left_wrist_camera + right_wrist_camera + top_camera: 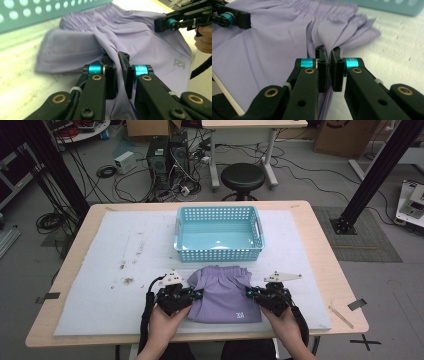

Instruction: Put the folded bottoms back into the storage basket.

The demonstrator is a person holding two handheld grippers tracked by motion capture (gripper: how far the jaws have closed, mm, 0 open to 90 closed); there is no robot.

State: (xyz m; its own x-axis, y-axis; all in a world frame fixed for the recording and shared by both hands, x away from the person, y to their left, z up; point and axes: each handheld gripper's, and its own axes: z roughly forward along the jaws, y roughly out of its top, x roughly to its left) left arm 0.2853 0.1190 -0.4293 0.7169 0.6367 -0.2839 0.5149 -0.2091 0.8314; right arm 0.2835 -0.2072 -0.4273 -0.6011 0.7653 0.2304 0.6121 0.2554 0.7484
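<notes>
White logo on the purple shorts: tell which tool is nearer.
Right. The right tool clamps the shorts close beside the logo; the left tool clamps their opposite edge.

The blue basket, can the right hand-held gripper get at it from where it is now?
Probably yes, but not freely: the right hand-held gripper is shut on the purple shorts. The blue basket sits just beyond the shorts, with nothing between them, so it would carry the cloth along.

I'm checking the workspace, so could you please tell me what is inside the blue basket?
The basket looks empty: its pale floor shows bare. The strip just behind its near wall is hidden. The purple shorts lie outside, in front of it.
</notes>
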